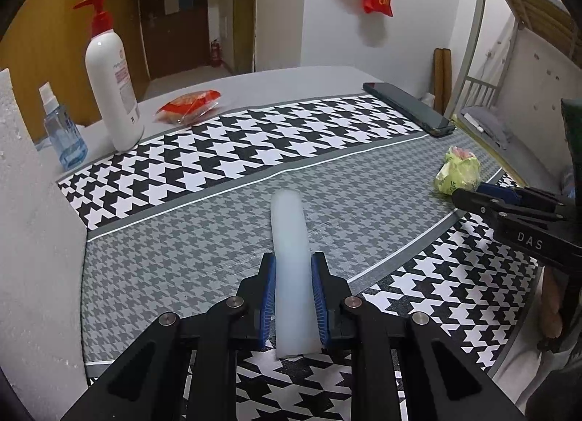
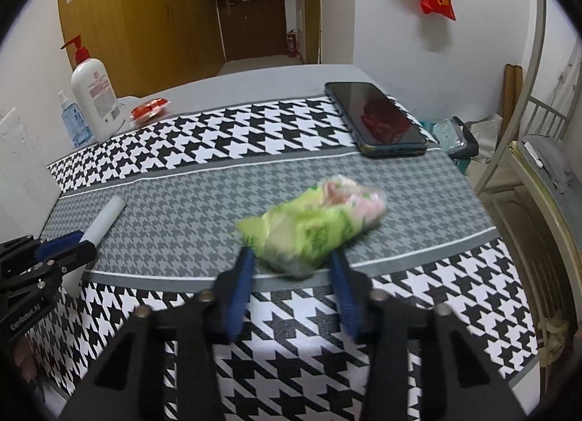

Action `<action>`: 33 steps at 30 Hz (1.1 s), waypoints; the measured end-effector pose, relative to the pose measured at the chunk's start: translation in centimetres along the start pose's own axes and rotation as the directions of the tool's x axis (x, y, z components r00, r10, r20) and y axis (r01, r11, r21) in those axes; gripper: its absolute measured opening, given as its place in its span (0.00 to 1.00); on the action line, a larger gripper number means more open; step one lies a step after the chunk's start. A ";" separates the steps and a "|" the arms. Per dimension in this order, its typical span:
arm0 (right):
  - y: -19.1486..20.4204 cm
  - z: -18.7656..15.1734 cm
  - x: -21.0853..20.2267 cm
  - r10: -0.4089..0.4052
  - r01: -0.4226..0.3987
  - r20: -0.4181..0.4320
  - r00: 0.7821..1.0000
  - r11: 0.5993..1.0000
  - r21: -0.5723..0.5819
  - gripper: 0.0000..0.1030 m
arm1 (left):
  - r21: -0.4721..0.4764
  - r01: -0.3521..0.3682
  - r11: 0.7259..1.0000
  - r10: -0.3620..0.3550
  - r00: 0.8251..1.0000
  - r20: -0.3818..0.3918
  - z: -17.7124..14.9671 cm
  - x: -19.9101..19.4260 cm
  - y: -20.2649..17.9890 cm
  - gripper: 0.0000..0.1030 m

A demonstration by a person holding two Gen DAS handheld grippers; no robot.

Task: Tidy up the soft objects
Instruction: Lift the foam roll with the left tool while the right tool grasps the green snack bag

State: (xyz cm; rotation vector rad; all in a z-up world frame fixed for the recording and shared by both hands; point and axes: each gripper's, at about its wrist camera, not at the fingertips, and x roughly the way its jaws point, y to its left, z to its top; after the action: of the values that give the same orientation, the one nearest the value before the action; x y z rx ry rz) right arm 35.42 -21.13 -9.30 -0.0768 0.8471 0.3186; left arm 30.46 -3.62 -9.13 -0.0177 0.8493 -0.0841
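Note:
My left gripper [image 1: 293, 264] is shut on a translucent white soft stick [image 1: 291, 257] that points forward over the grey band of the houndstooth mat [image 1: 182, 239]; the stick also shows in the right wrist view [image 2: 105, 219]. A crumpled green soft packet [image 2: 313, 228] lies on the grey band. My right gripper [image 2: 291, 257] is open, its blue pads on either side of the packet's near end. In the left wrist view the packet [image 1: 459, 173] sits at the right gripper's tips [image 1: 469, 195].
A white pump bottle [image 1: 112, 90], a blue spray bottle [image 1: 65, 133] and a red snack packet [image 1: 189, 106] stand at the back left. A black phone [image 2: 374, 119] lies at the back right. A white foam block [image 1: 32, 239] is at the left. A bed frame [image 2: 527, 151] is to the right.

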 end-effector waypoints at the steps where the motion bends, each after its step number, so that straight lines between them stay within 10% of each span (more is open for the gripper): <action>1: 0.0 0.0 0.0 -0.006 0.006 0.001 1.000 1.000 0.001 0.40 | -0.001 0.000 1.000 0.000 1.000 0.000 0.0 0.0 0.0 0.21; 16: -0.1 1.3 -0.9 0.001 -0.002 0.017 1.000 0.999 0.042 0.76 | -0.007 0.004 1.000 -0.004 1.000 0.004 0.0 -0.1 0.1 0.21; 33: -0.1 2.5 1.7 -0.033 0.037 -0.051 0.998 0.996 0.086 0.76 | -0.016 0.008 1.000 -0.007 1.000 0.019 0.0 -0.5 0.1 0.21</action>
State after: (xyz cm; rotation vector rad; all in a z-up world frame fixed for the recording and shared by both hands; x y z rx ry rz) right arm 38.32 -20.28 -8.96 -0.0186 0.9072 0.2478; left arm 30.16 -3.44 -8.72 -0.0368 0.8309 -0.0840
